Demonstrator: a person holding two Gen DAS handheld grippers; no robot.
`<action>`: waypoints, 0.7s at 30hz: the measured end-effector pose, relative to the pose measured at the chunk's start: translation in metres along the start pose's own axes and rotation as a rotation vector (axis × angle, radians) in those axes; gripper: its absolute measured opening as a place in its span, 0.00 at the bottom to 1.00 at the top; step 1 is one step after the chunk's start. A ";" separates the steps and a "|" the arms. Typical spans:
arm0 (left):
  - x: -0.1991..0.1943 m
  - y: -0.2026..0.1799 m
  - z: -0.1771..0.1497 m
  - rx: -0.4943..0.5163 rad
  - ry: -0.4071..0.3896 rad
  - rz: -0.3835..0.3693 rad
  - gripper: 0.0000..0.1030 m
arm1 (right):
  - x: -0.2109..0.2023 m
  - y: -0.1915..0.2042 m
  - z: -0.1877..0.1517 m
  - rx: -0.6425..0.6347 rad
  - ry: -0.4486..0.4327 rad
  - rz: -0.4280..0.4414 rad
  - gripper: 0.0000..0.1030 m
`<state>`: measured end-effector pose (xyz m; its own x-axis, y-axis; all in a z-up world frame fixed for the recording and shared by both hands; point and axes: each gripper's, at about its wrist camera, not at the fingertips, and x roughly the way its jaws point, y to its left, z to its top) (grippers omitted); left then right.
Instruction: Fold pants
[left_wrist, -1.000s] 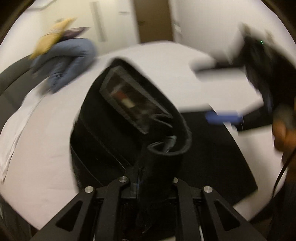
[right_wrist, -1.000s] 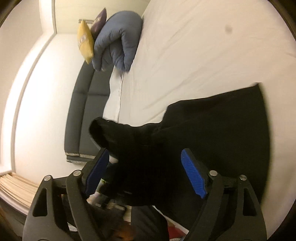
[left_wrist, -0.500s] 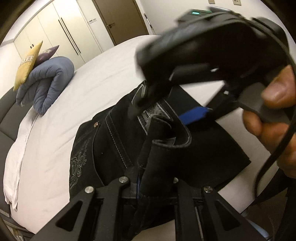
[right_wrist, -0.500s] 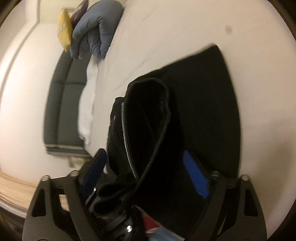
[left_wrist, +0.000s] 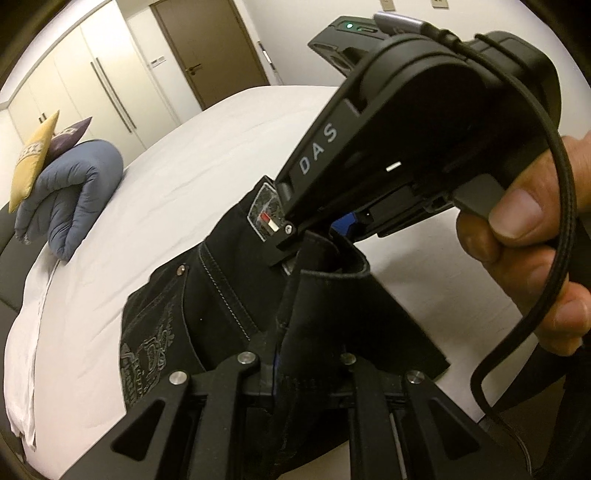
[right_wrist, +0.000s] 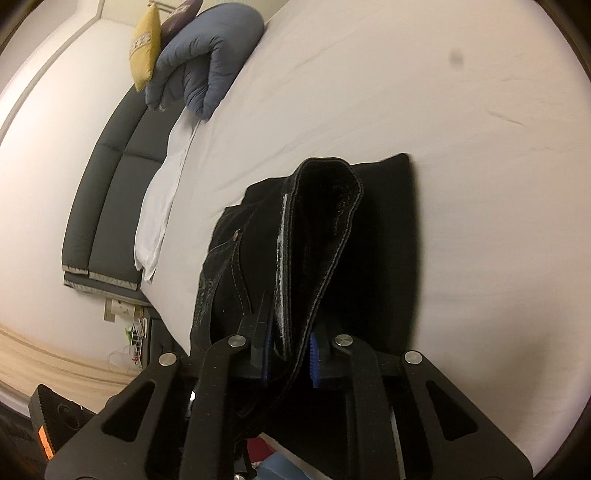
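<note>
Black pants (left_wrist: 207, 295) lie partly folded on the white bed (left_wrist: 177, 173), with the waistband label and an embroidered back pocket showing. My left gripper (left_wrist: 306, 369) is shut on a raised fold of the black fabric. The right gripper (left_wrist: 314, 240), held by a hand (left_wrist: 524, 240), reaches in from the upper right onto the same lifted edge just beyond. In the right wrist view its jaws are closing, and the blue pads (right_wrist: 314, 354) of my right gripper (right_wrist: 290, 354) pinch a doubled hem of the pants (right_wrist: 369, 240). The rest of the cloth lies flat on the sheet.
A rolled blue duvet (left_wrist: 74, 192) with a yellow cushion (left_wrist: 33, 158) and a purple one sits at the head of the bed, by the dark padded headboard (right_wrist: 107, 184). White wardrobes and a brown door (left_wrist: 207, 48) stand behind. The bed's near edge runs just below the pants.
The right gripper's jaws have gone from wide apart to pinched on the pants' raised edge. It has come close in front of the left gripper, which has kept its hold while rolling.
</note>
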<state>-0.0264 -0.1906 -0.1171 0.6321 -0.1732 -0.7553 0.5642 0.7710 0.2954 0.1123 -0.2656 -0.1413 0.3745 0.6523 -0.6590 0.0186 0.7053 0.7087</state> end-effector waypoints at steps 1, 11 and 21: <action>0.003 -0.001 0.000 0.006 0.002 -0.003 0.12 | -0.005 -0.005 -0.001 0.008 -0.006 0.002 0.13; 0.031 0.009 -0.011 -0.030 0.041 -0.076 0.14 | 0.004 -0.057 -0.029 0.090 -0.067 0.029 0.13; -0.016 0.091 -0.027 -0.209 -0.031 -0.187 0.74 | 0.006 -0.082 -0.042 0.177 -0.088 0.135 0.16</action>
<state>0.0009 -0.1012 -0.0941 0.5453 -0.3402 -0.7661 0.5527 0.8330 0.0234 0.0736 -0.3079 -0.2135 0.4640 0.7049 -0.5365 0.1223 0.5488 0.8269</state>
